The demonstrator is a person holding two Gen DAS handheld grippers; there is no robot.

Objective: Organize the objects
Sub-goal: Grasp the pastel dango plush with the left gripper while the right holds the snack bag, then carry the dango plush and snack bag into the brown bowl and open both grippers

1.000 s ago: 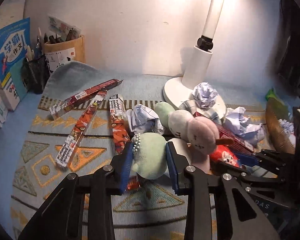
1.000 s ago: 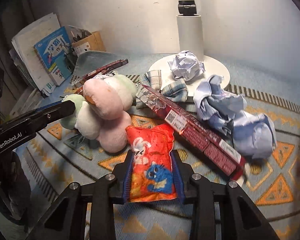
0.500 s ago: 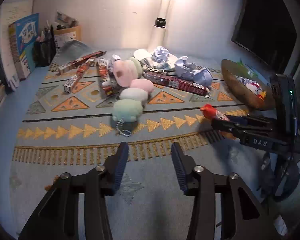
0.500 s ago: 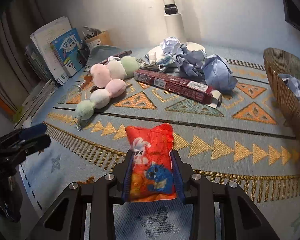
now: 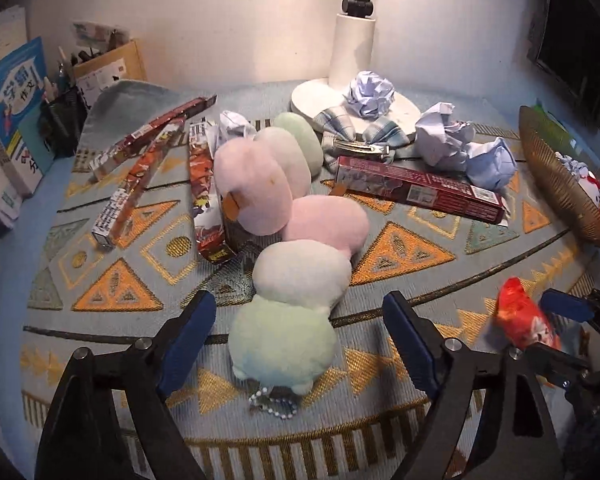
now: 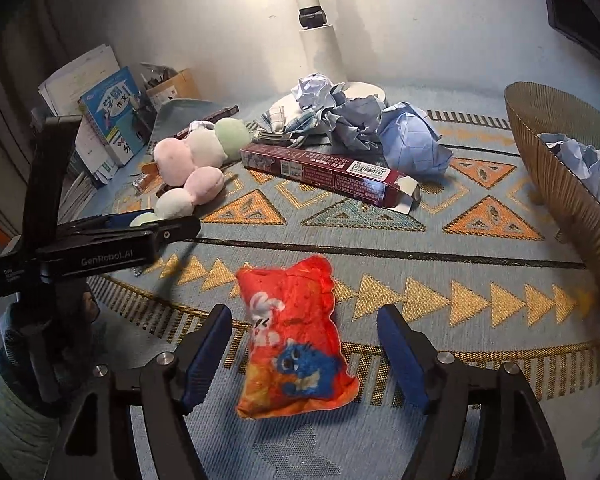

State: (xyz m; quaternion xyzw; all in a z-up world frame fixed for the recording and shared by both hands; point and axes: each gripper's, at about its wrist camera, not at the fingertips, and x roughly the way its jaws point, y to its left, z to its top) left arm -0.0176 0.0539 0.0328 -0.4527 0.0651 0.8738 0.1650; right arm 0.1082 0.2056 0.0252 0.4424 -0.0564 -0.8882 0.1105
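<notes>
We're mid-release: right gripper [image 6: 304, 356] jaws have just been opening, wide now, red pouch [image 6: 294, 338] loose between them on the rug [image 6: 440, 240], well short of the basket [image 6: 560, 184]. Left gripper [image 5: 296, 332] also just opened, straddling the plush [image 5: 284, 340], not clamped. Next: re-grip, carry to basket.

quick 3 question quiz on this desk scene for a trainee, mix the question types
1. True or false: the right gripper is clamped on the red pouch.
2. What sits in the basket: A crumpled paper, B a book, C the lamp?
3. Which plush ball lies between the left gripper's pads?

Key: 1 false, jaws open, just been opening, pouch loose between them. 2 A. 3 the green end ball, untouched.
</notes>
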